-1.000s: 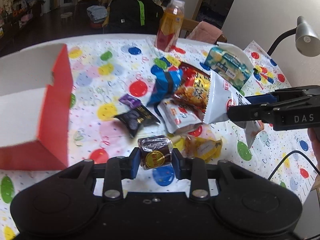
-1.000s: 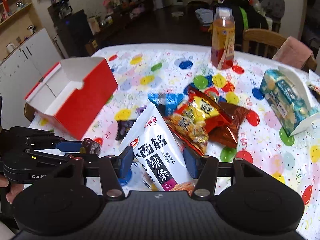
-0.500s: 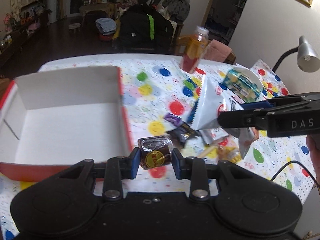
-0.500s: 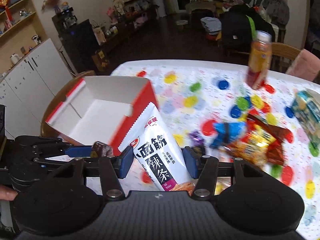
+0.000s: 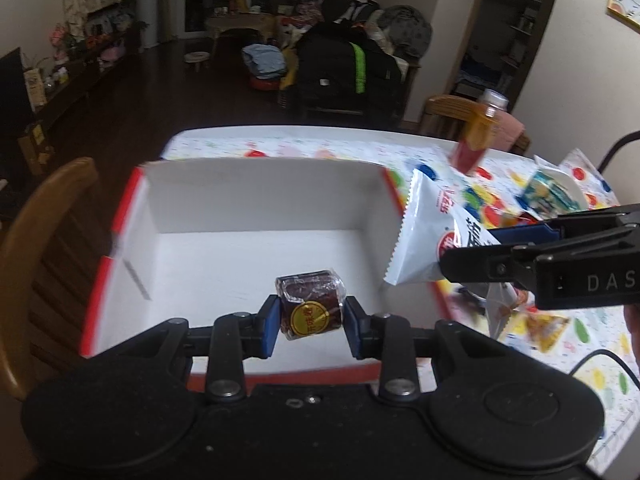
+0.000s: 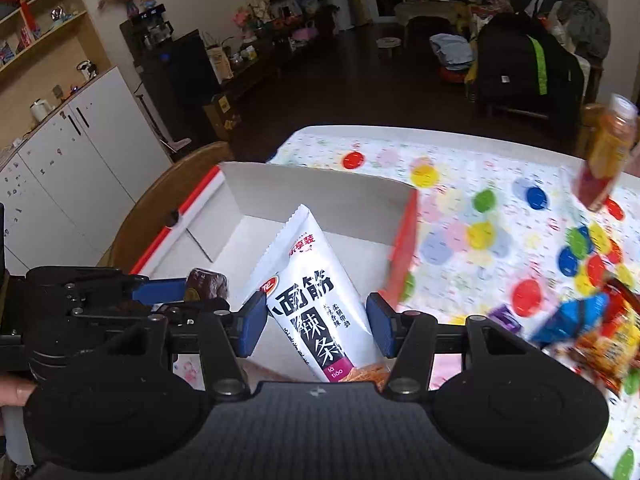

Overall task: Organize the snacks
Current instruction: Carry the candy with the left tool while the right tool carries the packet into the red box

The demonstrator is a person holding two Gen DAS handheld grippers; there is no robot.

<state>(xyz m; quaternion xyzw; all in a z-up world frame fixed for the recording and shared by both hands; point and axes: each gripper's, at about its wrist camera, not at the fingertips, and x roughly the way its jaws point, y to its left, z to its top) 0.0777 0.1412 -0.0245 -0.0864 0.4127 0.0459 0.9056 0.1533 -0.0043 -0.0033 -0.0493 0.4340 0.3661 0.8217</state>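
Left tongs clamped on a small dark cube-shaped candy in crinkly clear wrap with a round gold sticker, held over the open cardboard box, red outside, white inside. Right tongs clamped on a glossy white pouch with serrated top edge and black print, tilted over the box's near-right corner. Remaining foil snack bags piled well apart to the right on the counter, polka-dot cloth. Orange bottle behind them.
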